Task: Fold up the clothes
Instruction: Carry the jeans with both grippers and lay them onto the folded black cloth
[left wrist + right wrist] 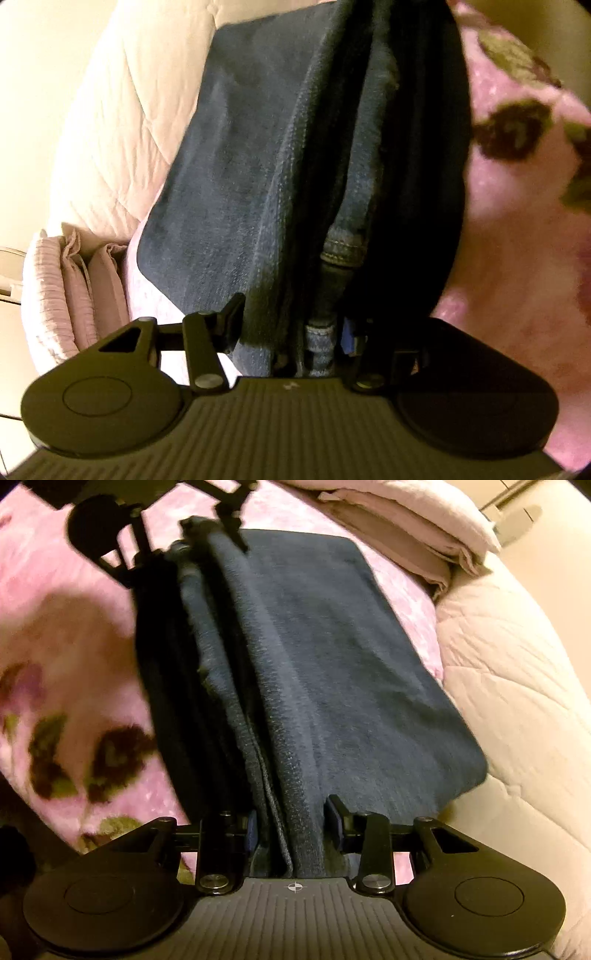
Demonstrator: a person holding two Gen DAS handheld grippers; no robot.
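Both hand-held grippers clamp folded jeans (pixel 332 672); only right view shows left hand-held gripper (pixel 207 542).

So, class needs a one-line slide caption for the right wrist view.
Right gripper fingers straddle folded dark blue jeans on a pink floral blanket, left gripper opposite.

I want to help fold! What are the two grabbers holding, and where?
Both hold the jeans: left gripper and right gripper each at an end of the folded edge.
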